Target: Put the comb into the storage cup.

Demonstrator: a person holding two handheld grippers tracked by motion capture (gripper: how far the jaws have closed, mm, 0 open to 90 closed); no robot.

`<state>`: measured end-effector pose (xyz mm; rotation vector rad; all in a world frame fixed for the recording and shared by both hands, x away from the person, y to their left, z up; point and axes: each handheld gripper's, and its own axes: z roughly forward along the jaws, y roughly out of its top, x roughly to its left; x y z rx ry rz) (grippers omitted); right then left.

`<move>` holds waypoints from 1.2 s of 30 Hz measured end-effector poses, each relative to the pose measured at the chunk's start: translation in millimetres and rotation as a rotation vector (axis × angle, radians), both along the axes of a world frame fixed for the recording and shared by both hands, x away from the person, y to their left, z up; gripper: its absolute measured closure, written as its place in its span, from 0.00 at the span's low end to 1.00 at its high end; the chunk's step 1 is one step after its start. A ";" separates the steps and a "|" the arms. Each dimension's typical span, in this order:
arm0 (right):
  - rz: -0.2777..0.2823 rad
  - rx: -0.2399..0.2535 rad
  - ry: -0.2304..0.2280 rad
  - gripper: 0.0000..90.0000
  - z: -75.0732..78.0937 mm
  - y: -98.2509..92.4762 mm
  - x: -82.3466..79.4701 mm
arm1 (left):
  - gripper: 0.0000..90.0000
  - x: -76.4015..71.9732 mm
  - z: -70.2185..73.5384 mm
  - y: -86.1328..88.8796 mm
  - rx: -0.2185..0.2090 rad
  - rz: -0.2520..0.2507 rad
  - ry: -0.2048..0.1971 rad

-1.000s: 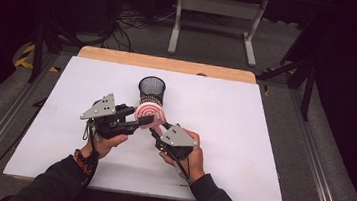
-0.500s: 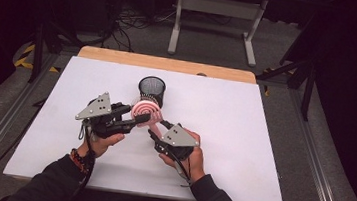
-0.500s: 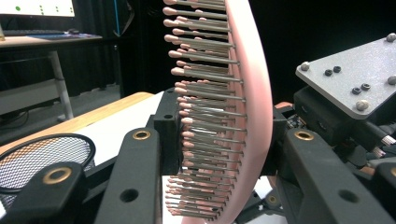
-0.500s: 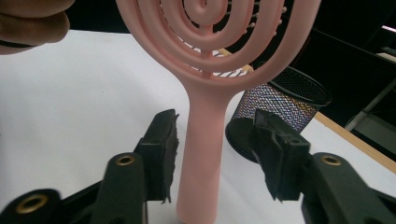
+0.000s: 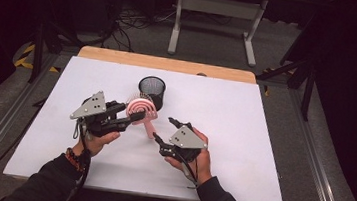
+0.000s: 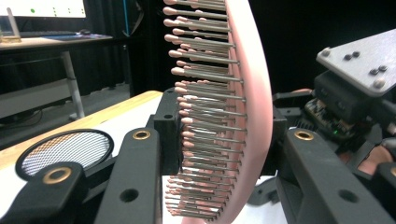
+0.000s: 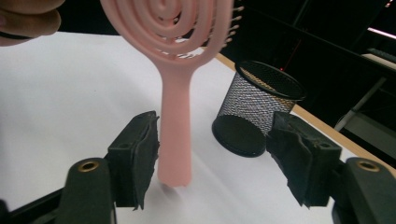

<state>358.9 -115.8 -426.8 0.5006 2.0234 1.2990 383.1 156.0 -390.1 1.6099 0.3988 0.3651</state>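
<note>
A pink spiral hairbrush [image 5: 142, 109] stands upright on the white table top [image 5: 263, 139], with its handle end down. My left gripper [image 5: 135, 112] is shut on the brush's round head; in the left gripper view the bristles [image 6: 205, 116] and pink back sit between the jaws [image 6: 222, 135]. My right gripper [image 5: 163, 129] is open, its jaws having just been opening. The handle [image 7: 175, 130] rises between its pads, close to the left pad, and the right pad stands well clear. A black mesh cup [image 5: 151, 90] stands upright just behind the brush.
The mesh cup [image 7: 257, 112] is a little beyond and right of the handle in the right gripper view. A wooden strip [image 5: 170, 63] runs along the table's far edge. A metal stand [image 5: 214, 24] and cables lie on the floor beyond.
The right gripper's jaws have spread apart and let go of the brush handle. The left gripper still holds the brush head in the same place.
</note>
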 end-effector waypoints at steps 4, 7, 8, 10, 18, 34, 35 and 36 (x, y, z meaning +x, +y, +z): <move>-0.018 0.014 -0.015 0.33 3.2 -9.0 -1.0 | 0.70 0.9 -1.1 3.9 0.003 0.008 0.000; -0.032 0.027 -0.028 0.31 5.8 -16.0 -1.7 | 0.70 1.0 -1.0 7.2 0.011 0.016 0.000; -0.037 0.031 -0.029 0.30 6.7 -18.4 -1.7 | 0.70 1.2 -1.1 8.0 0.008 0.018 -0.002; -0.049 0.037 -0.036 0.29 8.2 -23.6 -1.9 | 0.70 1.2 -1.0 9.4 0.010 0.021 -0.003; -0.063 0.057 -0.020 0.26 11.6 -35.8 -3.0 | 0.70 -0.2 0.6 15.9 0.017 0.045 -0.025; -0.126 0.031 -0.059 0.20 8.8 -56.4 -9.6 | 0.70 1.8 2.3 26.2 -0.001 0.072 -0.026; -0.131 0.033 -0.060 0.20 8.7 -59.4 -10.5 | 0.70 1.8 2.4 26.7 0.000 0.073 -0.027; -0.133 0.032 -0.062 0.20 8.7 -60.5 -10.7 | 0.70 2.0 2.5 26.9 0.001 0.076 -0.027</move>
